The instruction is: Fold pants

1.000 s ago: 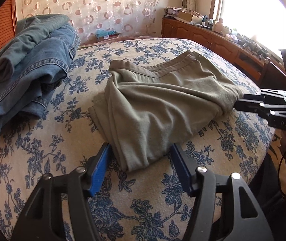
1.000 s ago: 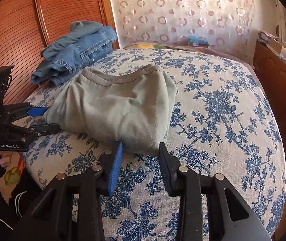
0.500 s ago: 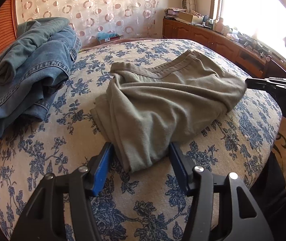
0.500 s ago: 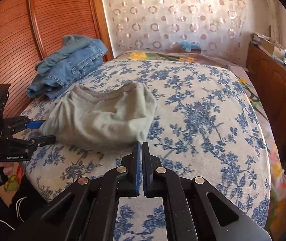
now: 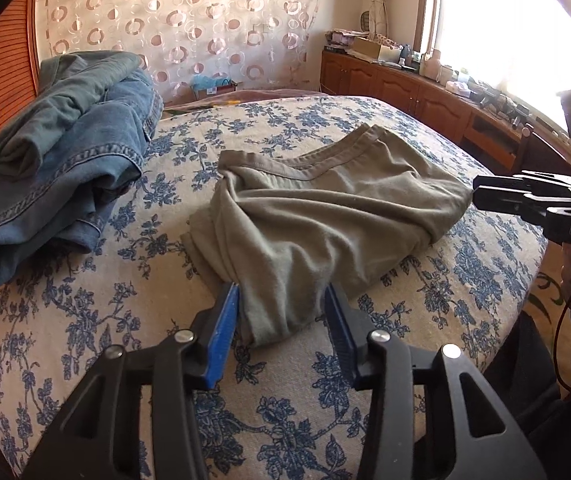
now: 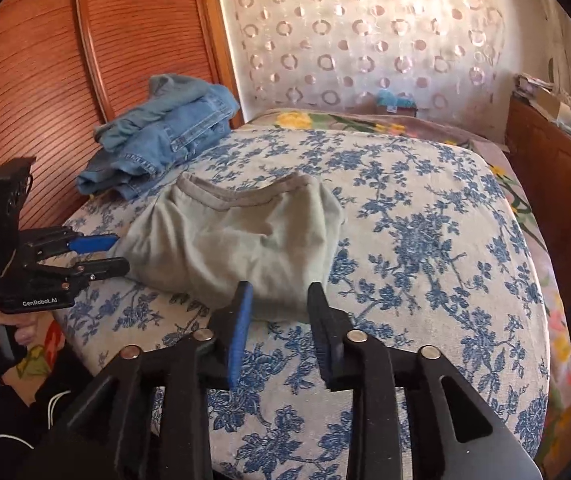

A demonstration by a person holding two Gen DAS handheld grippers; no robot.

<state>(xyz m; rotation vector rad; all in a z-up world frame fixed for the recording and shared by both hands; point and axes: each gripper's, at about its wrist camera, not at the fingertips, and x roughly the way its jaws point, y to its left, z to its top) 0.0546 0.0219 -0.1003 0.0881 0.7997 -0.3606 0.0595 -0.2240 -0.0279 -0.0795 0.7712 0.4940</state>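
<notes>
Olive green pants (image 5: 317, 216) lie folded on the floral bedspread (image 5: 97, 320), waistband at the far side. My left gripper (image 5: 283, 316) straddles their near corner; its jaws are closing, the blue pads sit right at the cloth's sides, and the cloth is not bunched. In the right wrist view the pants (image 6: 229, 240) lie left of centre. My right gripper (image 6: 279, 304) has its jaws opening around the near edge of the cloth, not squeezing it. Each gripper shows in the other's view: the right gripper (image 5: 479, 192) at the pants' right corner, the left gripper (image 6: 119, 254) at their left end.
A pile of blue jeans (image 5: 65, 152) (image 6: 165, 136) lies at the bed's far left by the wooden headboard (image 6: 25, 60). A cluttered wooden cabinet (image 5: 405, 88) runs under the window on the right. A person's hand (image 6: 1, 324) grips the left handle.
The right gripper shut and drew back from the pants, then came forward again with its jaws apart around the near edge. The left jaws have narrowed around the corner.
</notes>
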